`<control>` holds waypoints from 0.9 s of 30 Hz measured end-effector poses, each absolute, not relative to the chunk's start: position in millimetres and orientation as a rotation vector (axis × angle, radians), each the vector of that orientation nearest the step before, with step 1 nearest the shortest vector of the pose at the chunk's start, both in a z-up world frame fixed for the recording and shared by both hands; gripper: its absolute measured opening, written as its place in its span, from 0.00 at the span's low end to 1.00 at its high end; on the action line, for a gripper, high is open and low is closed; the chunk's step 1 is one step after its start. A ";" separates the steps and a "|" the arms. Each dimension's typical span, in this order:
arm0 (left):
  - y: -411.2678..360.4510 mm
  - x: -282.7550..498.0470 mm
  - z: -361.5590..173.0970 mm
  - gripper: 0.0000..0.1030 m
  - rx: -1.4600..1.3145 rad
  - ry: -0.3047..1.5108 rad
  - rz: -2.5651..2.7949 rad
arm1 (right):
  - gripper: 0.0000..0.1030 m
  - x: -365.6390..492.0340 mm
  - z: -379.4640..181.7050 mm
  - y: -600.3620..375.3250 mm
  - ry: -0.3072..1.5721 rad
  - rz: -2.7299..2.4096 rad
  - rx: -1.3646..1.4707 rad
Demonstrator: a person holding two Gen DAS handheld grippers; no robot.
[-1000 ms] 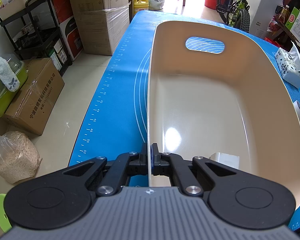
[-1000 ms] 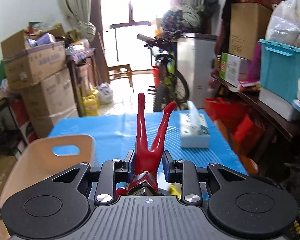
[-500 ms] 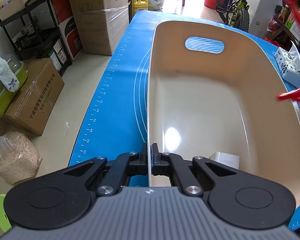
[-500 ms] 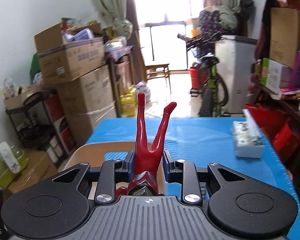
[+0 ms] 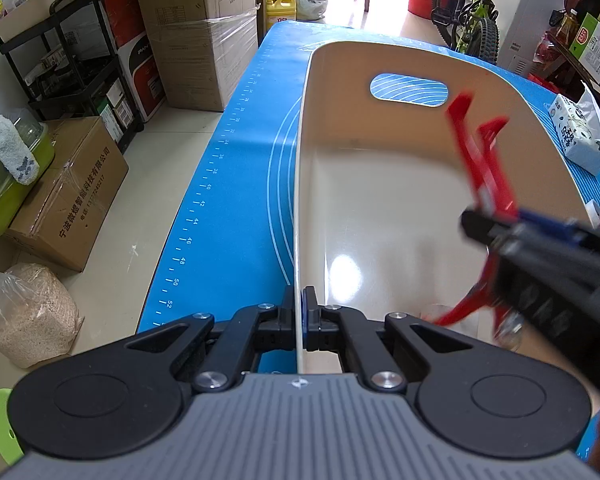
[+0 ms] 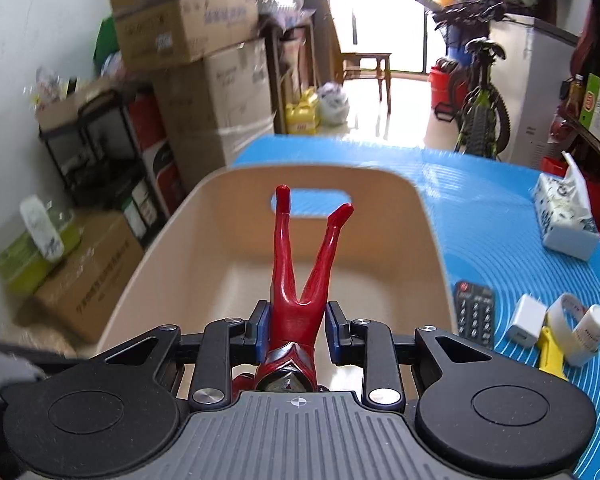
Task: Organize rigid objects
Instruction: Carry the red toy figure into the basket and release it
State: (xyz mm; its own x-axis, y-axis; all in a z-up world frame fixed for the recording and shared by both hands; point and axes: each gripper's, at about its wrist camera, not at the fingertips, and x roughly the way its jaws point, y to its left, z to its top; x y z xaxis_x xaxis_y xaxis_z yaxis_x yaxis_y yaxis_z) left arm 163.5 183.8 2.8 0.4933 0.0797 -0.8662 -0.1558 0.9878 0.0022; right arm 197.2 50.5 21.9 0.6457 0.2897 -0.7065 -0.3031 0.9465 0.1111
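My left gripper (image 5: 299,320) is shut on the near left rim of a beige plastic bin (image 5: 380,184) that stands on the blue mat (image 5: 236,200). My right gripper (image 6: 298,330) is shut on a red toy figure (image 6: 300,272), held legs up over the bin (image 6: 240,248). In the left wrist view the figure (image 5: 482,168) and the right gripper (image 5: 500,232) hang blurred above the bin's right half. A small white item on the bin floor near the front right is mostly hidden behind the figure.
On the mat right of the bin lie a black remote (image 6: 474,314), a white charger (image 6: 526,322), a yellow item (image 6: 550,354), a white tube (image 6: 590,334) and a tissue box (image 6: 564,216). Cardboard boxes (image 5: 72,196) and a rack (image 5: 72,60) stand off the table's left edge.
My right gripper has swung left and tilted down with the red figure, from beside the bin to over its inside. My left gripper has stayed shut on the rim.
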 end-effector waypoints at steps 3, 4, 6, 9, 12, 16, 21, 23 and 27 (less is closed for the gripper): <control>183.8 163.6 2.9 0.03 -0.080 1.045 0.143 | 0.36 198.3 8.5 58.4 0.867 0.348 -0.049; 183.9 163.5 2.8 0.03 -0.080 1.045 0.143 | 0.36 198.7 3.9 61.1 0.895 0.354 -0.058; 183.8 163.6 2.9 0.03 -0.080 1.046 0.143 | 0.36 199.7 -5.1 63.6 0.940 0.354 -0.071; 182.3 164.3 2.1 0.03 -0.077 1.047 0.142 | 0.36 198.9 -13.8 64.2 0.989 0.353 -0.077; 181.6 164.7 1.8 0.03 -0.077 1.048 0.141 | 0.36 200.8 -13.0 65.3 1.008 0.356 -0.094; 181.1 165.1 1.7 0.03 -0.078 1.048 0.141 | 0.36 201.4 -10.9 59.8 1.025 0.381 -0.061; 181.1 165.2 1.7 0.03 -0.080 1.049 0.141 | 0.52 194.7 1.5 47.4 0.967 0.409 -0.036; 181.1 165.1 1.7 0.03 -0.079 1.048 0.141 | 0.53 190.8 9.3 40.7 0.938 0.404 -0.029; 181.1 165.2 1.8 0.03 -0.079 1.049 0.141 | 0.58 184.5 29.7 24.9 0.880 0.392 -0.026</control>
State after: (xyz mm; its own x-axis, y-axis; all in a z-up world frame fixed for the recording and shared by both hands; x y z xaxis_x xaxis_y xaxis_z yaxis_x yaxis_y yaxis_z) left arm 165.2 181.1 1.8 0.4909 0.0784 -0.8677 -0.1541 0.9880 0.0021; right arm 184.5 24.9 29.7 0.5708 0.3233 -0.7547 -0.3442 0.9288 0.1375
